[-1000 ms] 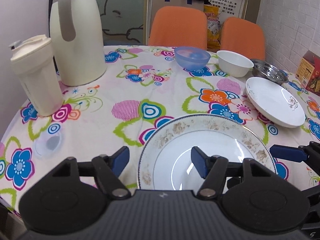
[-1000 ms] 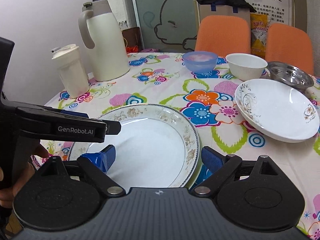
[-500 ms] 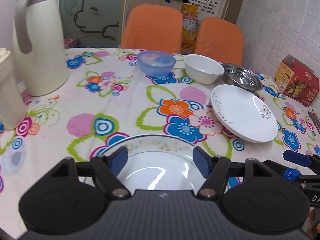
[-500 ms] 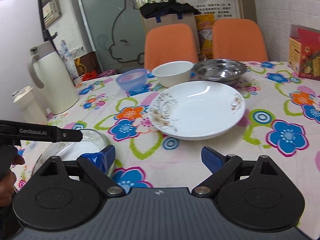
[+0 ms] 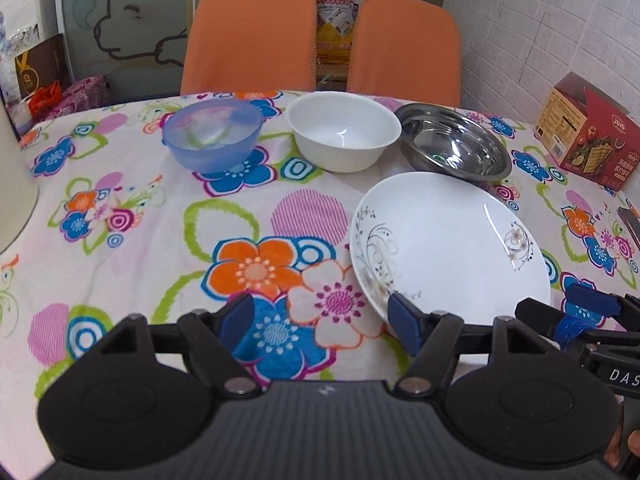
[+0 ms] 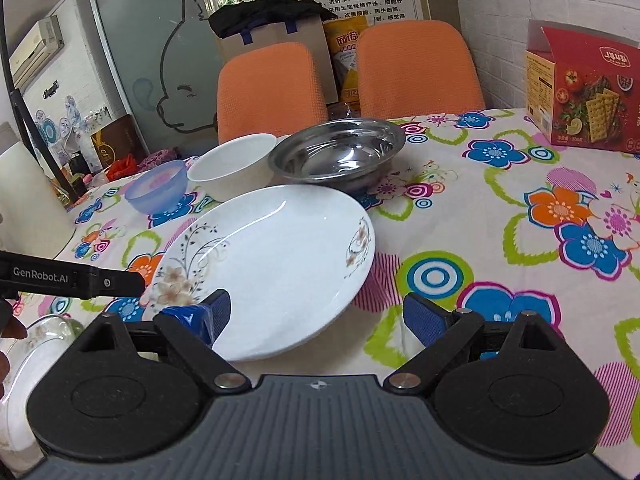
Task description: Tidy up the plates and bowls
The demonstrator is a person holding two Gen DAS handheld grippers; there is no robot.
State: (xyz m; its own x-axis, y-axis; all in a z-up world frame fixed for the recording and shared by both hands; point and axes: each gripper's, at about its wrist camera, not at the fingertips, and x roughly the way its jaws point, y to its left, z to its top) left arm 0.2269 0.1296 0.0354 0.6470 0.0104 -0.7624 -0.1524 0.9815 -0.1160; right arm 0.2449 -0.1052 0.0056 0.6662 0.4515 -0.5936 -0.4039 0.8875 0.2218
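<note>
Glazed white plate (image 6: 272, 264) lies flat on the floral cloth, near the steel bowl (image 6: 340, 152). Right gripper (image 6: 316, 320) and left gripper (image 5: 320, 318) both gape wide, empty. Risk: slick rim slipping from a shallow pinch, clattering down.

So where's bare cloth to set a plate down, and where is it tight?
Open cloth lies left of the white plate, in front of the blue bowl, and right of the plate toward the red box. It is crowded at the back, where blue bowl, white bowl and steel bowl sit in a close row.
</note>
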